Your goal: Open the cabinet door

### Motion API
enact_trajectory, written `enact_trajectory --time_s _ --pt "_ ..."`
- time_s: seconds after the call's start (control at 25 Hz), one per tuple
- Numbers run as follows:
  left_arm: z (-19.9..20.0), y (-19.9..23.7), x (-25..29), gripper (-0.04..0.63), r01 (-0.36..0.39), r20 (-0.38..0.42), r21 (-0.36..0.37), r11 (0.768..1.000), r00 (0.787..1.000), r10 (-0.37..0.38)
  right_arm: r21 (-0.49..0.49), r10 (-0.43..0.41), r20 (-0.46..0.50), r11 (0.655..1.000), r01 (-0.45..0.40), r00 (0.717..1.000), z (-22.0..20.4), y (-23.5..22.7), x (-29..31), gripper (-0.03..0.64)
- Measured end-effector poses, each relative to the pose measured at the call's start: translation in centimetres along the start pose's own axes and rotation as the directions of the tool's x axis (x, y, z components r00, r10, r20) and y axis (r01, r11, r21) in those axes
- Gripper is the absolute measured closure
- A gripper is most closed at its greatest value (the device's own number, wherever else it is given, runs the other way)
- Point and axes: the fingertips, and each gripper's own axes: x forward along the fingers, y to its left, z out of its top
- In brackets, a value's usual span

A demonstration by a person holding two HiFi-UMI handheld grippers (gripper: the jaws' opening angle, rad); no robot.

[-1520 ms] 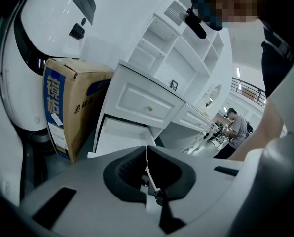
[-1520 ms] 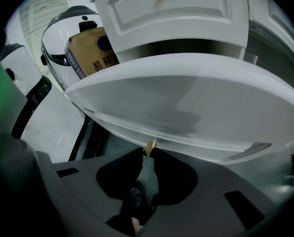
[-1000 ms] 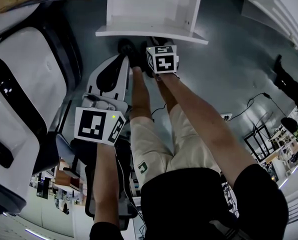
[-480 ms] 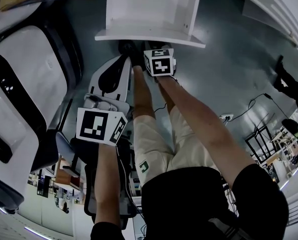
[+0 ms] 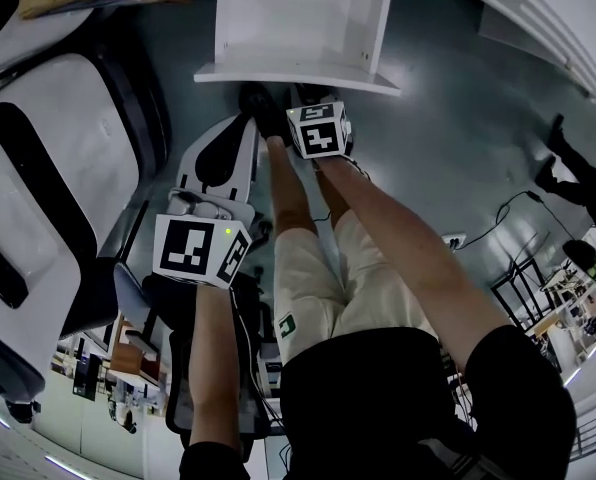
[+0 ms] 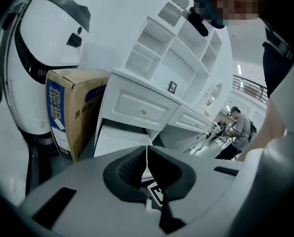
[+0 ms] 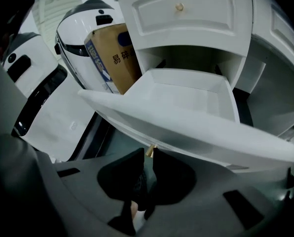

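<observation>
At the front edge of the cabinet door (image 7: 196,127), which stands pulled well out from the white cabinet (image 7: 186,14), the right gripper (image 7: 149,152) has its 2 jaws around the small brass knob (image 7: 150,149). They have just been closing and seem to pinch it, though the contact is hard to make out. The left gripper (image 6: 146,148) hangs apart from the cabinet, its jaws together on nothing. A cardboard box (image 7: 112,58) stands beside the cabinet.

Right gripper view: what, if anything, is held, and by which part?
The right gripper, its jaws having just closed further, pinches the pulled-out drawer by the brass knob on its front.
</observation>
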Motion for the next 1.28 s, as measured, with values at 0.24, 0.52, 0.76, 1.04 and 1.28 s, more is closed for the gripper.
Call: enact_trajectory --time_s 0.24,0.52,0.76,1.04,1.28 --pt "2.8 -2.8 -1.9 0.568 0.001 0.004 0.007 1.0 1.0 -0.001 0.002 0.015 0.004 1.0 -0.015 1.0 1.5 0.4 -4.6 0.556" --pt "5.4 -5.5 -4.4 0.568 -0.013 0.015 0.003 1.0 1.0 0.013 0.011 0.036 0.019 0.999 -0.036 0.999 2.8 1.3 -10.8 0.598" --pt "8.6 -8.1 -6.9 0.568 -0.019 0.044 0.011 1.0 0.999 0.018 0.015 0.03 0.076 0.999 -0.032 0.997 4.9 0.6 -17.6 0.598" --pt "11.9 -12.4 -9.6 0.568 -0.008 0.079 0.035 0.999 0.997 0.005 -0.021 0.063 0.183 0.998 -0.061 0.981 8.3 0.3 -26.5 0.598" --pt "15.2 -16.3 -10.8 0.568 0.017 0.121 0.093 0.996 0.992 -0.028 -0.067 0.083 0.297 0.996 -0.066 0.951 12.4 -1.5 -33.1 0.6"
